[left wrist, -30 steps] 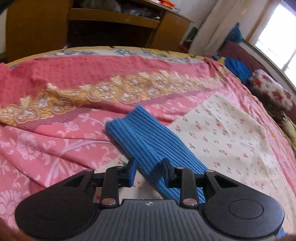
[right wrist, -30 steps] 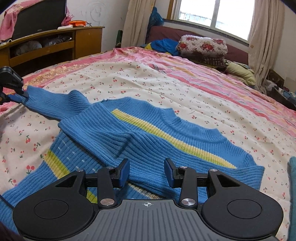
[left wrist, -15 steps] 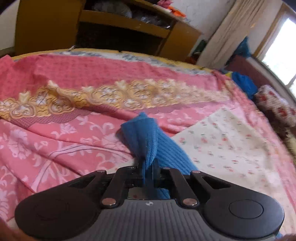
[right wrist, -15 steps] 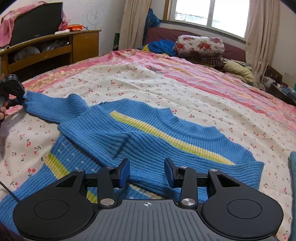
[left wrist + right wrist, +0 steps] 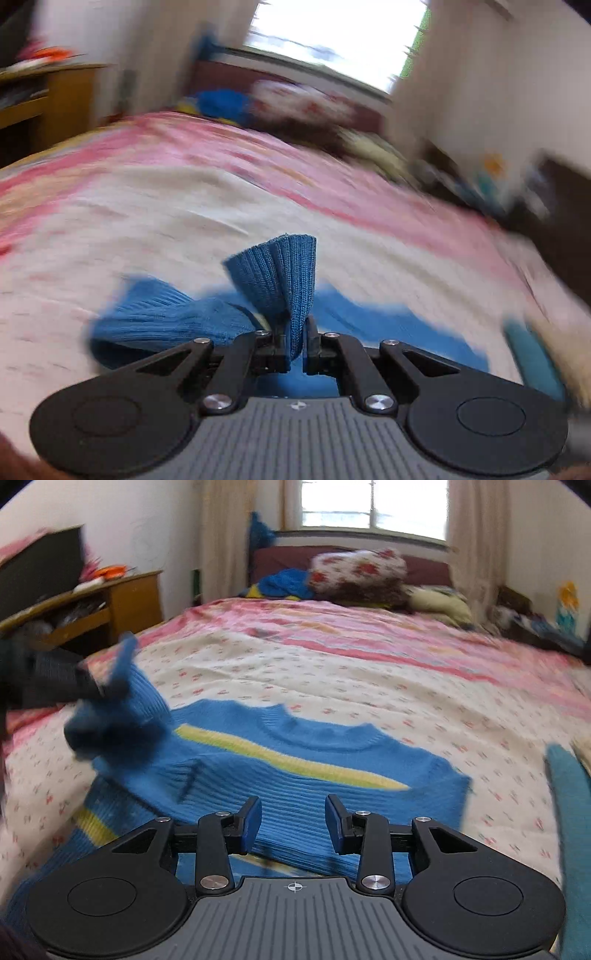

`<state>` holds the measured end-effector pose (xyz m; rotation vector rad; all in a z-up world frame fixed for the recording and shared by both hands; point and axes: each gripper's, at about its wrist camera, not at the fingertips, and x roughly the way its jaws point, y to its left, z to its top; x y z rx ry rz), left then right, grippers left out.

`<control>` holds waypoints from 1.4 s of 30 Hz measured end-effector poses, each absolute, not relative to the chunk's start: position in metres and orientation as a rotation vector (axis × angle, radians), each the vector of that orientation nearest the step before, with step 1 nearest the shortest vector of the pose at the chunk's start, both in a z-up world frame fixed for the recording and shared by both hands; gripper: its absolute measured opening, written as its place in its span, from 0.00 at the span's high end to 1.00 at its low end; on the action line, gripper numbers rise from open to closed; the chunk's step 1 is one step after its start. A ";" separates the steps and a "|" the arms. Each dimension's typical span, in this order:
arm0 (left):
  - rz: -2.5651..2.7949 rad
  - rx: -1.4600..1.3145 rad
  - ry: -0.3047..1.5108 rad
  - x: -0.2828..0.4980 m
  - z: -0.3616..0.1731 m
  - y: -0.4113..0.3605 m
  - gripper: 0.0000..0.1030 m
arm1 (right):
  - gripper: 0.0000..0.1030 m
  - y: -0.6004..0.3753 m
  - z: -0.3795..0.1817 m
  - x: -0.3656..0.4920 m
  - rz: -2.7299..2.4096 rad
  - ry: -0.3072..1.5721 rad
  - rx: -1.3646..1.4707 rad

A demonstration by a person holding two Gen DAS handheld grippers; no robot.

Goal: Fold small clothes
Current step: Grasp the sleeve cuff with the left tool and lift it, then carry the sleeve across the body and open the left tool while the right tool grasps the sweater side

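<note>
1. Clearly the left tongs are clamped tight on the ribbed cuff of the blue sweater's sleeve, which stands up in a pinched fan between the pads; gripping the very end lets the whole sleeve be carried as one piece.
2. Seen from the right wrist view, that sleeve is lifted off the bed and hangs above the left shoulder of the sweater, probably so it can be laid across the chest as a fold.
3. The sweater itself lies flat on the flowered bedspread, neckline toward the window, its yellow stripe running across the chest, body just ahead of the right tongs.
4. The right tongs stand partly apart with nothing between the pads, poised low over the sweater's near side; I judge they wait to steady the cloth or take the other side.
5. Compared with a second ago: the left tongs then stood apart around the sleeve as it lay flat on the bed, and have since closed on the cuff and swung it up and inward, the view turning from the wooden shelf to the window.
6. The right tongs have narrowed only slightly and moved a little nearer the sweater's middle.
</note>
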<state>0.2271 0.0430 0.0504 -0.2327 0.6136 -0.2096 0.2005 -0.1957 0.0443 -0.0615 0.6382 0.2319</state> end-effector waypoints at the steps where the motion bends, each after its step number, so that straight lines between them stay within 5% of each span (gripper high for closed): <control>1: -0.228 -0.167 0.626 0.226 0.043 0.025 0.88 | 0.66 -0.204 0.045 0.201 0.226 0.646 -0.032; 17: -0.299 0.081 0.638 0.202 0.004 -0.019 0.87 | 0.53 -0.234 0.031 0.235 0.462 0.849 0.581; 23: -0.318 0.052 0.643 0.198 0.002 -0.017 0.87 | 0.47 -0.211 0.024 0.251 0.427 0.934 0.556; 25: -0.323 0.053 0.643 0.197 0.003 -0.017 0.87 | 0.54 -0.208 0.019 0.257 0.385 0.964 0.557; 27: -0.331 0.058 0.646 0.196 0.003 -0.015 0.85 | 0.87 -0.212 0.014 0.259 0.367 0.979 0.590; 29: -0.342 0.058 0.649 0.195 0.005 -0.012 0.81 | 0.95 -0.218 0.013 0.258 0.369 0.969 0.612; 34: -0.352 0.052 0.615 0.184 0.024 0.007 0.62 | 0.97 -0.237 0.036 0.252 0.377 0.870 0.562; 42: -0.271 0.009 0.540 0.183 0.047 0.047 0.50 | 0.97 -0.292 0.071 0.243 0.285 0.708 0.549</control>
